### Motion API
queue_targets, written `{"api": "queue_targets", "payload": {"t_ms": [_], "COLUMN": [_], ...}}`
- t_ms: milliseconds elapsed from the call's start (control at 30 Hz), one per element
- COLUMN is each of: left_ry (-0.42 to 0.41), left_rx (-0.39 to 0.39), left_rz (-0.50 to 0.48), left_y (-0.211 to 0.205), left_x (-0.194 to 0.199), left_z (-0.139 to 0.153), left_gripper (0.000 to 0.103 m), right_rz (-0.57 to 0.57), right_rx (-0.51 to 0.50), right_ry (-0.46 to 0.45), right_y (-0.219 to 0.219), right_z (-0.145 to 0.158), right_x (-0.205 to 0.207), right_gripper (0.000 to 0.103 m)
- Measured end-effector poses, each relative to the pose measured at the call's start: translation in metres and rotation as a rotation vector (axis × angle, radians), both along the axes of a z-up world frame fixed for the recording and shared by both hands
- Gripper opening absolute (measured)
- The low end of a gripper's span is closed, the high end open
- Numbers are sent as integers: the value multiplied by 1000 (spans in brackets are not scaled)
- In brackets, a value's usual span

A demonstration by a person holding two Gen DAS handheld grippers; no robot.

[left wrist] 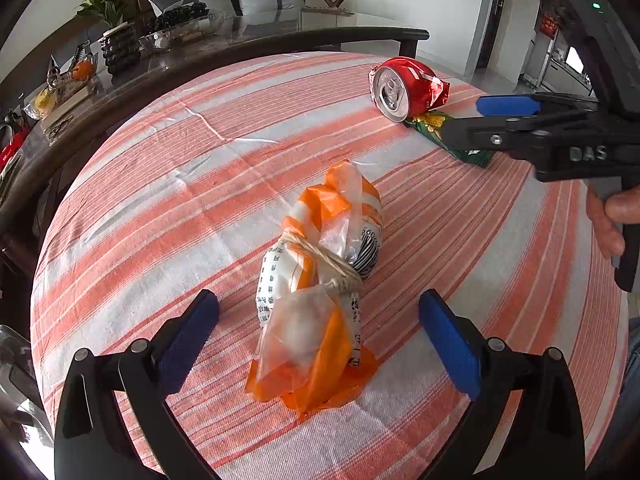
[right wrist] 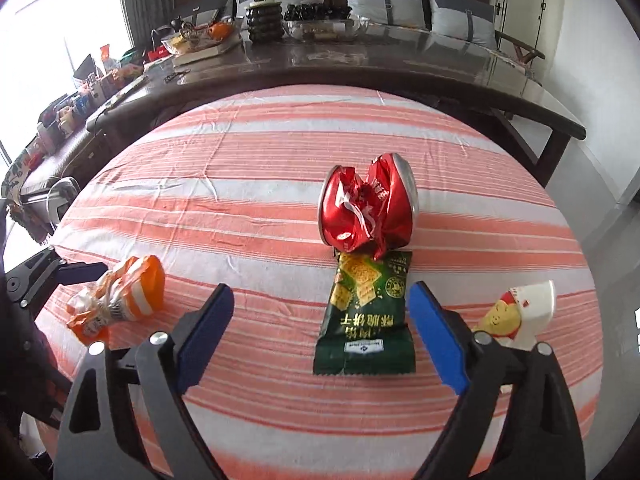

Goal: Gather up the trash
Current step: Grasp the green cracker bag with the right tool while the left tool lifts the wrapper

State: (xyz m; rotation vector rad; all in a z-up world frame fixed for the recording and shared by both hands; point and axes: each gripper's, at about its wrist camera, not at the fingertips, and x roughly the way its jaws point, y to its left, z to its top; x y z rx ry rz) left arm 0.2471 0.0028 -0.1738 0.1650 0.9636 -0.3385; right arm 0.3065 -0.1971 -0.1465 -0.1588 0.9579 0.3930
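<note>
Behind the work spot stands a long dark wooden table (right wrist: 360, 76) with a green plant in a dark pot (right wrist: 262, 12) and glass bowls on it. Closer in, a round table with an orange and white striped cloth (right wrist: 248, 160) holds the trash, all spread out so each piece can be picked up by itself.

Near the left side lies an orange and white plastic bag bundle tied with string (left wrist: 320, 292). The left gripper (left wrist: 320, 332) is wide open and holds nothing. Its blue pads sit on both sides of the bundle, not touching it, so it looks ready to close on it.

On the right, a crushed red soda can (right wrist: 366, 208) lies on its side, touching the top end of a flat green cracker wrapper (right wrist: 366, 316). The right gripper (right wrist: 320, 328) is wide open and empty too. The wrapper lies between its blue pads, close to the right one, so this looks like its pick.

A small white paper scrap with a yellow cartoon face (right wrist: 520, 312) lies just beside the right gripper, partly hidden by it. No trash bin shows in either view.
</note>
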Motion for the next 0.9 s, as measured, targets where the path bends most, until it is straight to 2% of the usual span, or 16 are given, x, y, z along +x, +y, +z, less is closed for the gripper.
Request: {"api": "queue_targets", "payload": {"t_ms": [100, 167, 200, 233, 300, 333, 500, 733, 900], "left_ry": [0, 0, 0, 0, 0, 0, 0, 0, 0], "left_rx": [0, 0, 0, 0, 0, 0, 0, 0, 0], "left_rz": [0, 0, 0, 0, 0, 0, 0, 0, 0], "left_y": [0, 0, 0, 0, 0, 0, 0, 0, 0], "left_x": [0, 0, 0, 0, 0, 0, 0, 0, 0], "left_z": [0, 0, 0, 0, 0, 0, 0, 0, 0], "left_gripper": [98, 98, 98, 98, 98, 98, 98, 98, 98], "right_rz": [-38, -37, -37, -40, -45, -44, -9, 30, 13], "right_rx": [-36, -29, -15, -9, 1, 7, 0, -14, -9], "right_ry": [23, 31, 37, 33, 35, 41, 47, 30, 23], "right_y": [-4, -5, -6, -7, -7, -6, -4, -8, -12], "right_z": [-14, -18, -18, -16, -13, -13, -10, -12, -13], "right_x": [9, 11, 10, 9, 5, 6, -33, -122, -140], "right_gripper": [81, 81, 78, 73, 46, 42, 41, 41, 42]}}
